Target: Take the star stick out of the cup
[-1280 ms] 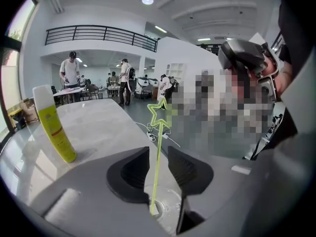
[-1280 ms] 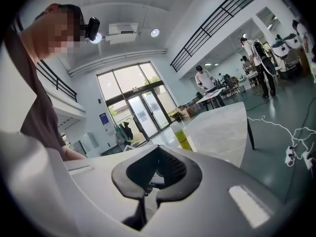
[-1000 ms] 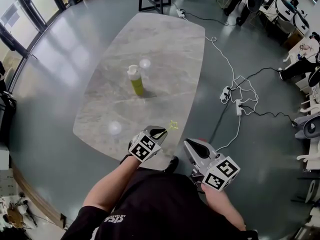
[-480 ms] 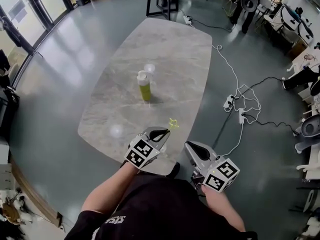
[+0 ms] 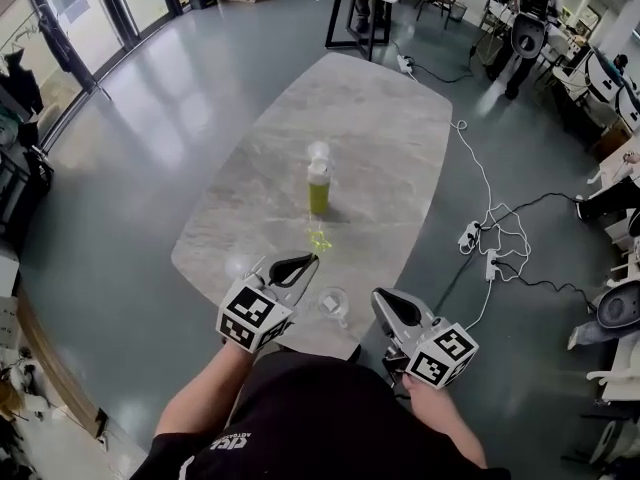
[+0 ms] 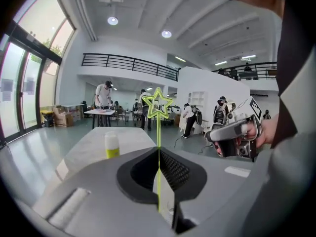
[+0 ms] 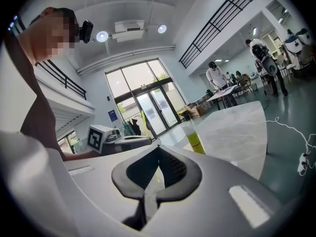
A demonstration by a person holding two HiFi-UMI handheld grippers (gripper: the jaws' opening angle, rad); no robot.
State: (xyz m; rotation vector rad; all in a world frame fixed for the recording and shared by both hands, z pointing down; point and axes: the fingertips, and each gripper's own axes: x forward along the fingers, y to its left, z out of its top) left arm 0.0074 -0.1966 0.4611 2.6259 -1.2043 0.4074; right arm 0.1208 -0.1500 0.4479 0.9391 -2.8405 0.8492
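The star stick [image 6: 158, 104] is a thin yellow-green rod with an outlined star on top. It stands upright between the jaws of my left gripper [image 6: 158, 151], which is shut on the rod. In the head view the star stick [image 5: 318, 240] shows just beyond the left gripper [image 5: 304, 261], lifted above the table. The clear cup [image 5: 333, 304] stands on the table near the front edge, below and right of that gripper, with no stick in it. My right gripper [image 5: 386, 302] hangs just right of the cup, jaws shut and holding nothing.
A green bottle with a white cap [image 5: 319, 187] stands mid-table on the grey marbled table [image 5: 370, 108]. Power strips and cables [image 5: 482, 240] lie on the floor to the right. People and other tables are far behind.
My left gripper has risen and shifted left with the star stick in it. The clear cup, hidden before, now shows on the table beneath. The right gripper barely moved.
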